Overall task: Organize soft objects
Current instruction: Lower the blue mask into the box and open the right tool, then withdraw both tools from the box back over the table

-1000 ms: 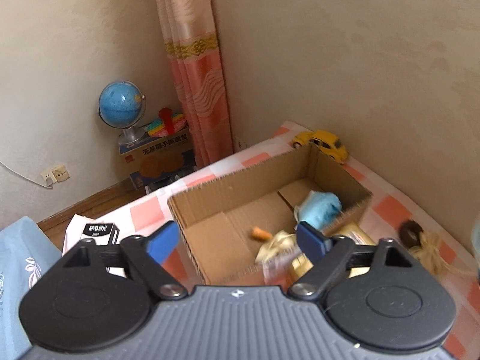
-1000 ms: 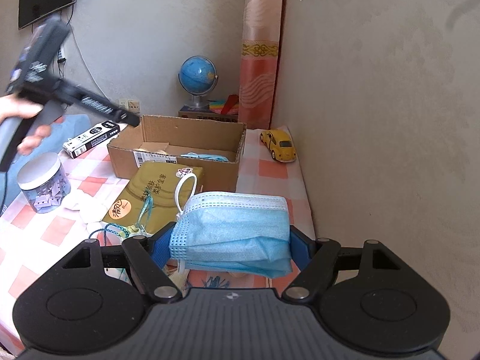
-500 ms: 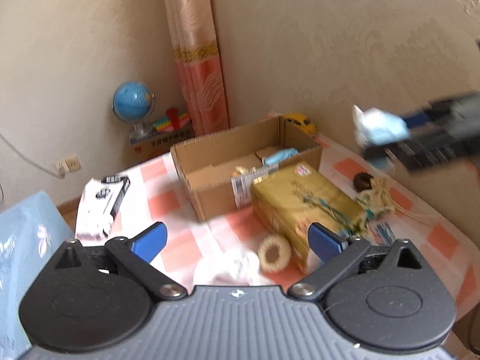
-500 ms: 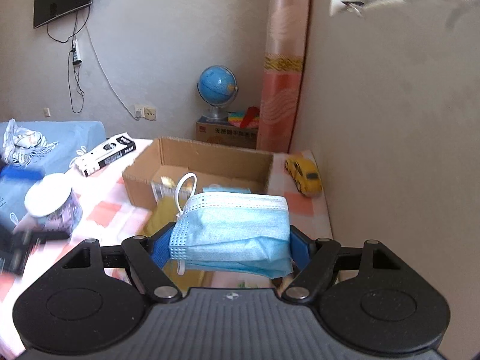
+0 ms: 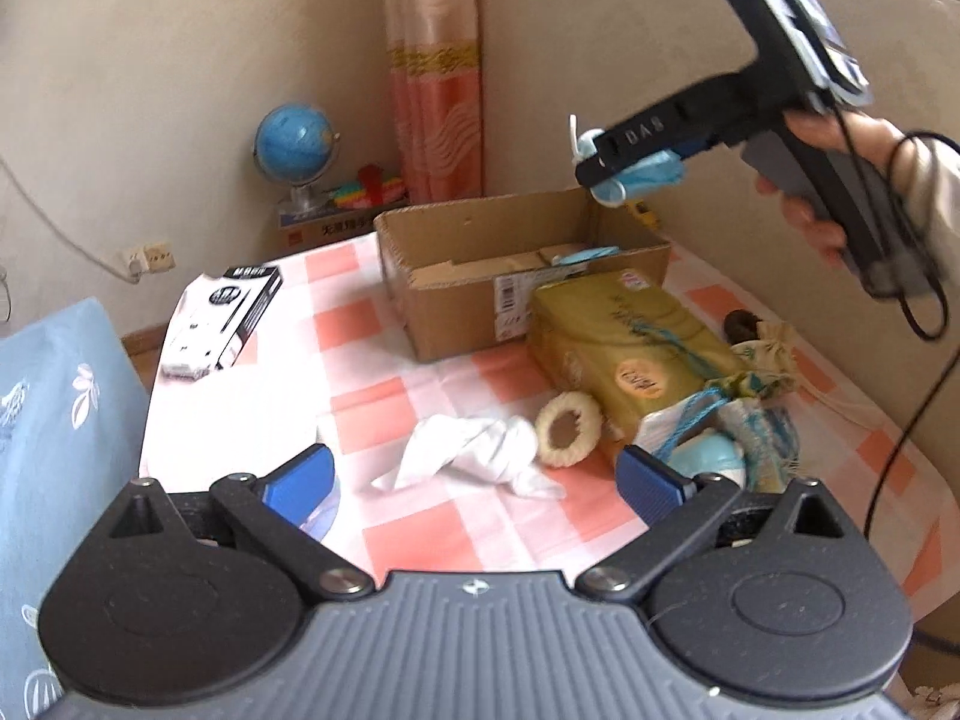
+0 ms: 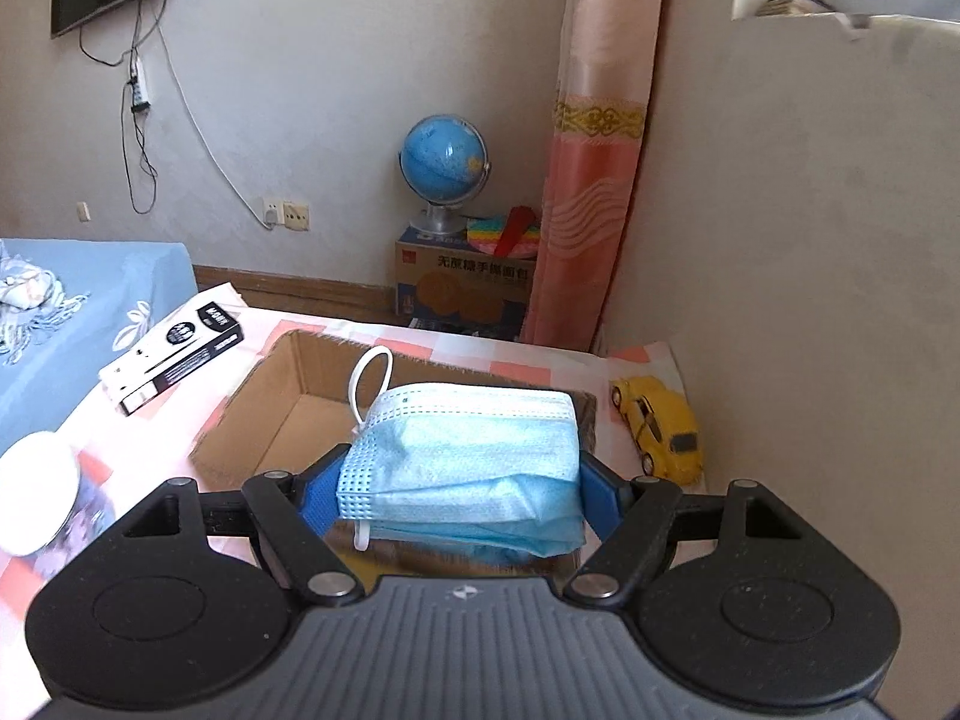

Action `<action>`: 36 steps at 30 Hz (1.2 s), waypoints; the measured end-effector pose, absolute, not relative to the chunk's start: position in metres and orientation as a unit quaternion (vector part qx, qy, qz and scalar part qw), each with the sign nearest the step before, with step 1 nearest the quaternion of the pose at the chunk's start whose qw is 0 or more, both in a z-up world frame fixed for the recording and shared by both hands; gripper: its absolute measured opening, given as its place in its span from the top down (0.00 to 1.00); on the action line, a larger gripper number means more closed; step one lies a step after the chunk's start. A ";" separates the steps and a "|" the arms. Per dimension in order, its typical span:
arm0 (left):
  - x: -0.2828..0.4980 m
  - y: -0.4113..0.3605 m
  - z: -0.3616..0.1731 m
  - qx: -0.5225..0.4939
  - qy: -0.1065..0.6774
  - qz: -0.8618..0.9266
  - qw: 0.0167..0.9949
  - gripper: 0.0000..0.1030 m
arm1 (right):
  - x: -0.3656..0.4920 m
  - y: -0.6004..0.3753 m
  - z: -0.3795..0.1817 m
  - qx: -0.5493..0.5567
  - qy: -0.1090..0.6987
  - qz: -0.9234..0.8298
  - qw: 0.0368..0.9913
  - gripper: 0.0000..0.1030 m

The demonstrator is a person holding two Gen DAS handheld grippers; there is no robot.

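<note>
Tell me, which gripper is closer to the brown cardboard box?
Right. The right gripper, clamping a blue face mask, hovers over the brown cardboard box; the left gripper sits back, over a white cloth.

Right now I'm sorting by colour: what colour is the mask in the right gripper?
Light blue, with a white ear loop; the face mask shows best in the right wrist view.

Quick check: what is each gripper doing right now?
Left gripper: open, holding nothing.
Right gripper: shut on the folded blue disposable face mask, above the open cardboard box.
</note>
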State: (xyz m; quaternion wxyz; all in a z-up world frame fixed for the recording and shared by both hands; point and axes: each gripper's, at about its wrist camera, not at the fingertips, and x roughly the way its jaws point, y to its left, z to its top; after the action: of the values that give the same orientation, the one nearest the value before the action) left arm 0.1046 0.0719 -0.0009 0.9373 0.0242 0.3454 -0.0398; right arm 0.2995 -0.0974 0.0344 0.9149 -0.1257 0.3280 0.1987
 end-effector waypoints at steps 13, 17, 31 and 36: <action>0.106 0.092 -0.011 -0.002 0.360 -0.020 0.933 0.03 | 0.335 -0.084 0.019 -0.104 0.338 0.173 0.919 0.00; 0.103 0.090 -0.009 -0.001 0.357 -0.027 0.934 0.03 | 0.321 -0.090 0.020 -0.098 0.351 0.174 0.915 0.00; 0.084 0.084 -0.005 0.000 0.352 -0.026 0.936 0.03 | 0.229 -0.120 0.022 -0.099 0.345 0.178 0.916 0.00; 0.078 0.080 -0.006 0.005 0.353 -0.031 0.935 0.03 | 0.200 -0.134 0.013 -0.093 0.351 0.178 0.915 0.00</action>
State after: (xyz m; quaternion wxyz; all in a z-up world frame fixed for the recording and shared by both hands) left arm 0.0784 0.0805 -0.0065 0.9351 0.0050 0.3529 -0.0310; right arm 0.2003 -0.1337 0.0130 0.9147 -0.0933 0.3508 0.1778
